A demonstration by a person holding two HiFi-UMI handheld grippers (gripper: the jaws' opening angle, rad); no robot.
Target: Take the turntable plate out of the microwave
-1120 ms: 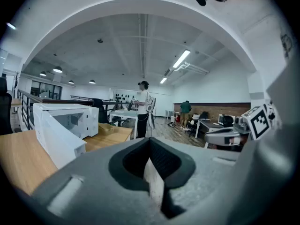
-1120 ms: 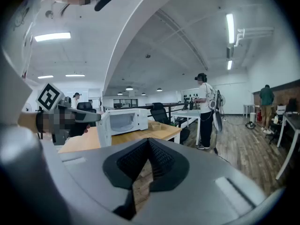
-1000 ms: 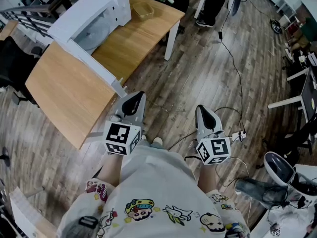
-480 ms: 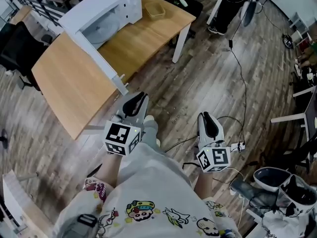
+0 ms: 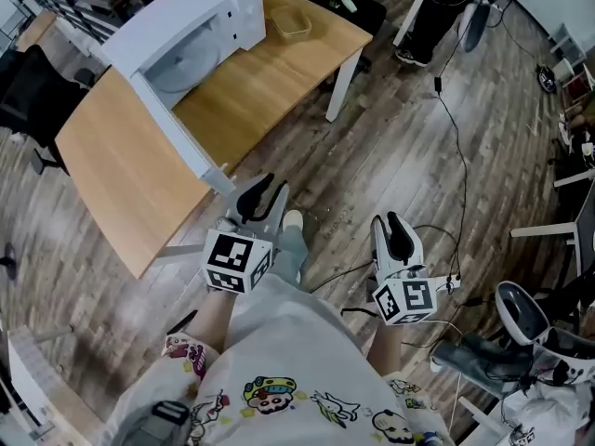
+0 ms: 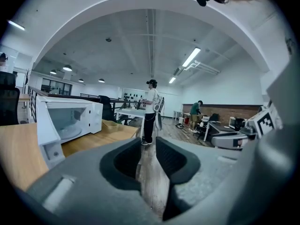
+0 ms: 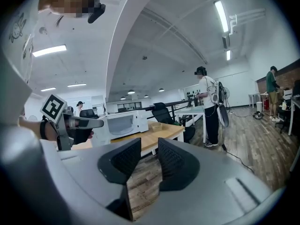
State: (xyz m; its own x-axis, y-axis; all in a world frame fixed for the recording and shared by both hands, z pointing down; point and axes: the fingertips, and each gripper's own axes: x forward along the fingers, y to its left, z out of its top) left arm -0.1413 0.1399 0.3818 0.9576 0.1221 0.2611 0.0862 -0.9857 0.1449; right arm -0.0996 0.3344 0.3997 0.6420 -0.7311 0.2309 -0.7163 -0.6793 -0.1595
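Observation:
A white microwave (image 5: 191,26) stands on the wooden table (image 5: 121,175) at the upper left of the head view, its door (image 5: 181,133) swung open. The pale glass turntable plate (image 5: 177,71) lies inside the cavity. In the left gripper view the microwave (image 6: 70,118) is far off to the left, and the plate (image 6: 68,132) shows inside it. My left gripper (image 5: 265,196) hangs over the floor just short of the table's corner. My right gripper (image 5: 396,226) is further right over the floor. Both jaws have just been opening, and nothing is between either pair.
A small wicker basket (image 5: 293,23) sits on the table beyond the microwave. A black chair (image 5: 23,100) stands left of the table. Cables (image 5: 456,137) trail across the wooden floor. A person (image 6: 151,111) stands behind the table's far end, with more desks at the right.
Both grippers' jaws have gone from shut to parted. Both grippers have shifted a little forward and lower, and a foot has stepped toward the table.

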